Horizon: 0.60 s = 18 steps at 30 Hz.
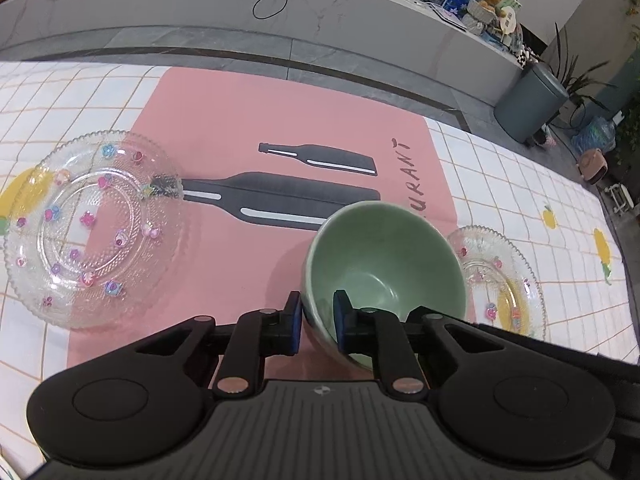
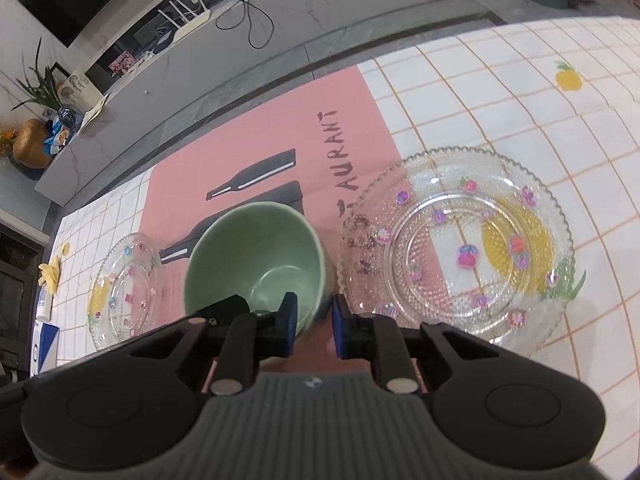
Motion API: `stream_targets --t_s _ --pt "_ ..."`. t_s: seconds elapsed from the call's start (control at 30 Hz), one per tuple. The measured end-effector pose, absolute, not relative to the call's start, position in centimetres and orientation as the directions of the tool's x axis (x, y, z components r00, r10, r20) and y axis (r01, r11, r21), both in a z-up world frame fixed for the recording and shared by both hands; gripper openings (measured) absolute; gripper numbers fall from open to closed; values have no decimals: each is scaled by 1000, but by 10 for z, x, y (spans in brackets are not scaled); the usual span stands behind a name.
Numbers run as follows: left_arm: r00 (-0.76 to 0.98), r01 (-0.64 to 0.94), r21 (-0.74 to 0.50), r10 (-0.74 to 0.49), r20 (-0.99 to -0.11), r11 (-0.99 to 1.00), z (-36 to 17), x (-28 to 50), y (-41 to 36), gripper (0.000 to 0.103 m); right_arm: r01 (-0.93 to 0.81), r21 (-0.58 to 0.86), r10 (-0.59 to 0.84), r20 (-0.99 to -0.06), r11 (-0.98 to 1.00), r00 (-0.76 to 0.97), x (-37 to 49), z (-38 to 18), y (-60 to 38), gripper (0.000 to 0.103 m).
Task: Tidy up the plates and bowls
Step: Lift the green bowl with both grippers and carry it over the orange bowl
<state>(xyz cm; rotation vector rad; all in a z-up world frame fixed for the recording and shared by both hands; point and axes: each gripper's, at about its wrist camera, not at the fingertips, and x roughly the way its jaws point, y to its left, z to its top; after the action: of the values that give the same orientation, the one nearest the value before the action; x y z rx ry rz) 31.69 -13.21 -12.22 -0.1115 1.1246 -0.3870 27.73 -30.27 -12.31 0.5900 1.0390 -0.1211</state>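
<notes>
A green bowl [image 1: 384, 264] sits on the pink placemat [image 1: 240, 120]. My left gripper [image 1: 316, 320] straddles its near-left rim, one pad outside and one inside, jaws close on the wall. My right gripper [image 2: 314, 320] straddles the near-right rim of the same green bowl [image 2: 252, 252], one pad inside and one outside. A clear glass plate with flower stickers [image 1: 88, 228] lies left of the bowl; it also shows in the right wrist view [image 2: 120, 292]. A second clear glass plate [image 2: 460, 256] lies right of the bowl, also seen in the left wrist view [image 1: 500, 284].
The checked tablecloth [image 1: 520, 184] covers the table, whose far edge meets a grey floor. A grey bin [image 1: 528, 100] and plants stand beyond the table at the right. A long grey bench [image 1: 240, 4] with a black cable runs along the back.
</notes>
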Motion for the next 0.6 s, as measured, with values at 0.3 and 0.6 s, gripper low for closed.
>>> stream_targets --t_s 0.3,0.6 --pt "396 241 -287 -364 -843 927 -88 299 -120 17 361 443 225 -831 821 508 258 -100 -299 17" --pt "433 222 -295 -366 -824 929 -37 257 -106 17 319 469 250 -805 823 539 215 -52 -288 17"
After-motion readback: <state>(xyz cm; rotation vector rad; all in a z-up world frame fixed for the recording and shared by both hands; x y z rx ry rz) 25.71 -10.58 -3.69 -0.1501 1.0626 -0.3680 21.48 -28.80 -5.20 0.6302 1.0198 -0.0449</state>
